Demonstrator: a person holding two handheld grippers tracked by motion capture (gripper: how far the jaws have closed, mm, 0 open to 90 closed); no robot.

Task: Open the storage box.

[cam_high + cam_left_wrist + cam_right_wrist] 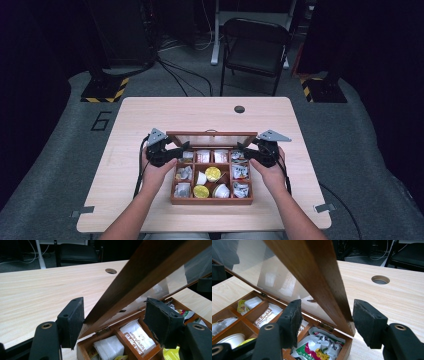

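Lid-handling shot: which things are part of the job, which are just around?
In the job:
- box lid, raised, its side rails between open jaws
- wooden box
- left gripper
- right gripper

Just around:
- sachets and gold-lidded cups in the compartments
- folding chair
- table

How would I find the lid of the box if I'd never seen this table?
Look at the middle of the light wooden table, where a dark wooden box with small compartments sits. The lid stands raised along its far edge, between the left gripper and the right gripper. Unlike the compartments full of packets and cups, it is a brown frame around a clear pane.
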